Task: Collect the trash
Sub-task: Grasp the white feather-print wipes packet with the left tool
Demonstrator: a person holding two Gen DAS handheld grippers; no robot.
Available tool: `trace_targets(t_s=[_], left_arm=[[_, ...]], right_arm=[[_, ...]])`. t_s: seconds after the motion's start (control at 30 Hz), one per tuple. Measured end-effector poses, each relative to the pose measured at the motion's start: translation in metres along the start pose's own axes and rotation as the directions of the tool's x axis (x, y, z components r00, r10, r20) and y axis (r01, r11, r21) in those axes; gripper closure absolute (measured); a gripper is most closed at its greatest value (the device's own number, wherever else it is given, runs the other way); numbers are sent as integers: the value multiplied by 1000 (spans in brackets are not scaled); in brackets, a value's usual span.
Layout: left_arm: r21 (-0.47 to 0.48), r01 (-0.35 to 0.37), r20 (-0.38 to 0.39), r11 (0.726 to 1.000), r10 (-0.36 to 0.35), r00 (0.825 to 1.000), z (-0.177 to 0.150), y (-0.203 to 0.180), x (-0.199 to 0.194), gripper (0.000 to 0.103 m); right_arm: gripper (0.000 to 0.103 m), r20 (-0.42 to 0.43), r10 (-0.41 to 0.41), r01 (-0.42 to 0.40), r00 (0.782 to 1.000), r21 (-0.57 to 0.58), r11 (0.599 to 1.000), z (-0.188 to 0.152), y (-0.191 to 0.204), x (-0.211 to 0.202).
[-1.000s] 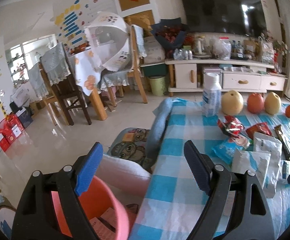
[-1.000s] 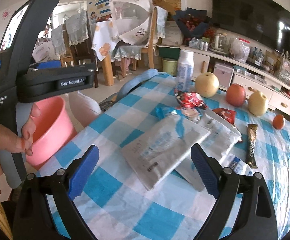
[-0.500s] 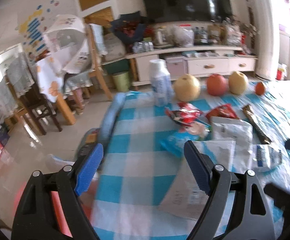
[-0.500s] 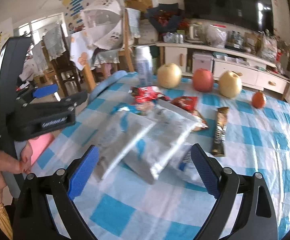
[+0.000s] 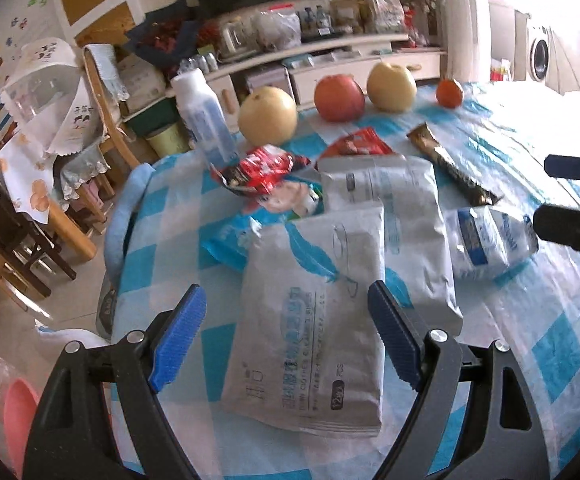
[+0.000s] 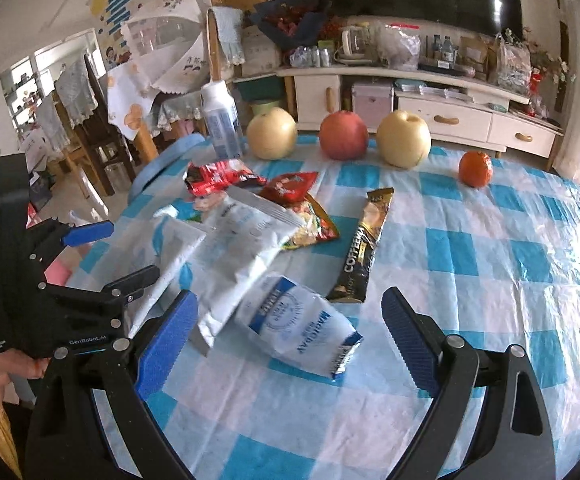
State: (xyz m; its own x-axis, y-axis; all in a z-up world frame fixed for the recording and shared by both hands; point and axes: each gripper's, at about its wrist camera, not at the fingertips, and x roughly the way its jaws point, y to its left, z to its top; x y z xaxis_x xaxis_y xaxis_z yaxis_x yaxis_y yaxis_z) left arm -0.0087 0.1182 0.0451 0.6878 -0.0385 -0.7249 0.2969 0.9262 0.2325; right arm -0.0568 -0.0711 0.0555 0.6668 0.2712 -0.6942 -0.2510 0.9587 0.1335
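While both grippers hang over the checked tablecloth, neither one grips anything. Left gripper: jaws spread wide, blue pads clear of everything. Seen between them, lying flat on the cloth, is the near grey pouch; no pad touches it. A second grey pouch lies at its 1 o'clock, partly tucked under its far edge.

Right gripper: jaws likewise spread wide, nothing pinched. The small blue-and-white packet lies between the blue pads in the right wrist view, apart from both. In the left wrist view that packet sits at 3 o'clock from the pouches, just beside the right gripper's dark finger tips at the frame edge.

Other trash on the cloth, from the right wrist view:
- coffee stick, at 1 o'clock from the packet, close to it
- red crumpled wrapper, at 11 o'clock, beyond the pouches
- red-and-yellow snack bag, at 12 o'clock, partly under the second pouch

Far edge of the table, in a row: white bottle, upright; pale pear; red apple; second pale pear; orange.

Pink basin at 8 o'clock, beyond the table edge in the left wrist view.
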Motion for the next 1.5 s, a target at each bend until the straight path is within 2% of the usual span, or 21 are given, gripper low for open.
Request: trace_targets(t_s=[0.2,0.47,0.57,0.77,1.07,1.17,1.27,1.5], left_arm=[[-58,63,-14,996,-64,998,-2,11,7,19],[-115,135,-26,984,-138,990,2,8,22,15],[-78,117,-46,990,-121,992,2,-3,28,15],[-110,123,-41,986,-128,991,3,-2,29,16],[-140,144,-27,980,-149,988,5,-6,29,30],[-149,140,-27,979,-146,989,5,-6,29,32],[-172,137,-27,976,-143,989,5,-5,28,35],[-210,134,-20,968,-142,990,3,3,22,36]], right_arm=[[11,-73,20,-19,997,18,1000,-1,-15,17],[11,-67,-33,32,997,-18,999,2,-13,21],[11,-67,-45,42,997,-41,998,3,-9,24],[11,-62,-64,59,996,-74,995,7,-5,29],[11,-67,-81,74,994,-95,993,11,-4,38],[11,-80,-82,74,993,-93,993,13,-7,44],[11,-95,-60,53,994,-75,996,13,-11,48],[11,-129,63,-64,990,-1,998,12,-18,53]])
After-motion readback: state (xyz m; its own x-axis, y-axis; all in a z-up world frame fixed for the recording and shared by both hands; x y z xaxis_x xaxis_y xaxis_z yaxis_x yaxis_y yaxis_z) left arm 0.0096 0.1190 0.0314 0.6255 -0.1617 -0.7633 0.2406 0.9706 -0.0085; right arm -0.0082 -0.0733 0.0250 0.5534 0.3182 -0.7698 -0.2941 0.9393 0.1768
